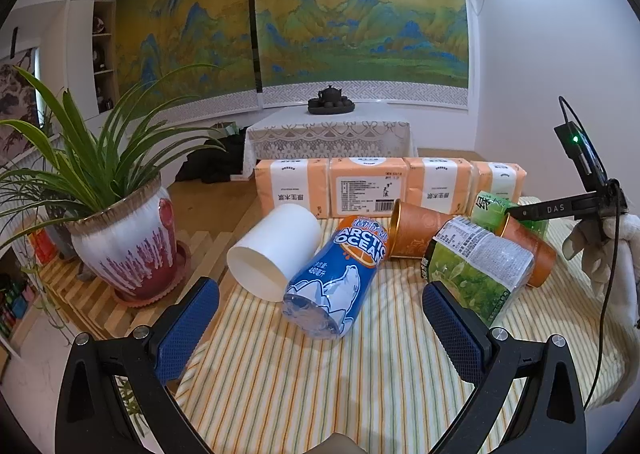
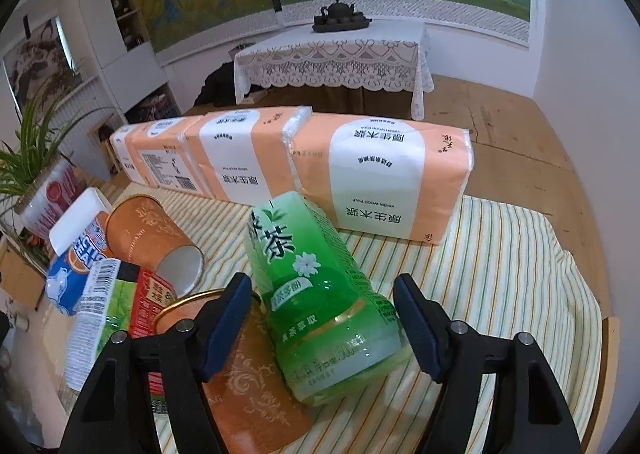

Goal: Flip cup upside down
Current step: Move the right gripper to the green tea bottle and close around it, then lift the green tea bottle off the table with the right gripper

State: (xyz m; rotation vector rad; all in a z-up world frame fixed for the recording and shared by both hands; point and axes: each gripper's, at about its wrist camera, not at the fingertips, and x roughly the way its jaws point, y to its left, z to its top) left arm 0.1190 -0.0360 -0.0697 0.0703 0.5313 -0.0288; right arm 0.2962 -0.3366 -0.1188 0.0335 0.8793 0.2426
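Several cups lie on their sides in a cluster on the striped tablecloth (image 1: pixel 304 382), in front of a row of tissue packs (image 2: pixel 280 162) along the far edge.

Right gripper (image 2: pixel 322 320): jaws wide open, holding nothing. They straddle the green tea cup (image 2: pixel 320 294), which lies between the pads without visible contact. Its long axis runs roughly away from the camera, in line with the fingers, leaning slightly left. An orange cup (image 2: pixel 252 382) lies just left, under the left finger.

Left gripper (image 1: pixel 320 326): jaws wide open, empty, near the front edge. The Arctic Ocean cup (image 1: pixel 340 278) lies just ahead, between the fingers' lines, with a white cup (image 1: pixel 276 250) touching its left side.

Judgement: the right hand looks nearer to a grasp; which end is the mouth cannot be told.
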